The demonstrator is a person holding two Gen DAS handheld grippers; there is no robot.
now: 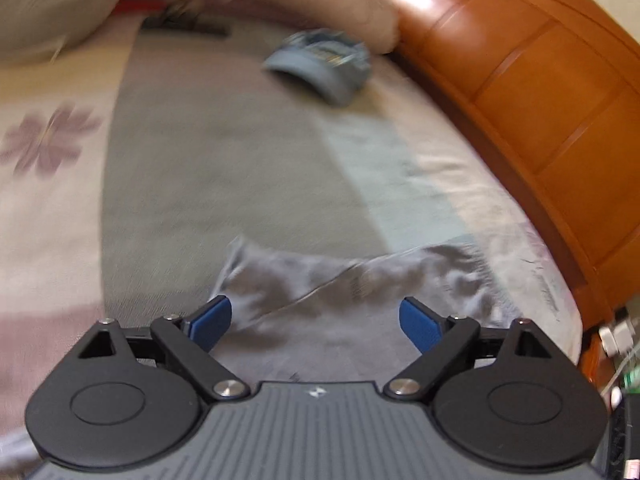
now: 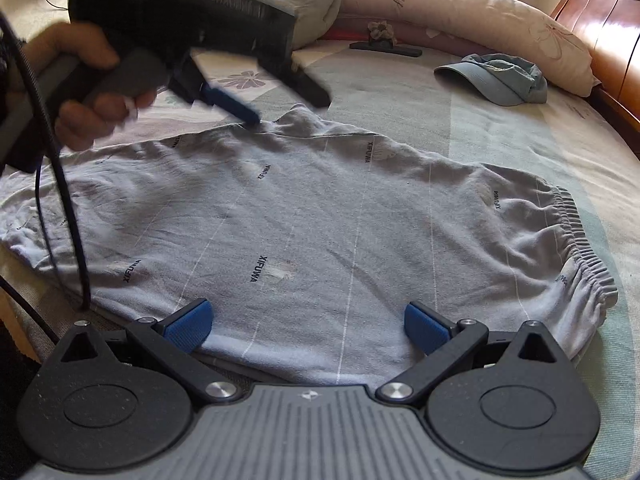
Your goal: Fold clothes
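- Grey shorts [image 2: 320, 216] lay spread flat on the bed [image 2: 400, 80].
- Left gripper [image 1: 315, 318] and right gripper [image 2: 308, 326] both gaped wide, holding nothing.
- Risk: a shallow pinch catching 1 layer would skew the fold.

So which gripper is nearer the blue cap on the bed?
Left. The left gripper is over the far edge of the grey shorts, on the side facing the cap. The right gripper sits at the shorts' near edge, farther off.

Left wrist view is motion-blurred throughout. The grey printed cotton trousers [image 2: 320, 220] run past the frame's left edge, behind the black cable [image 2: 68, 208].
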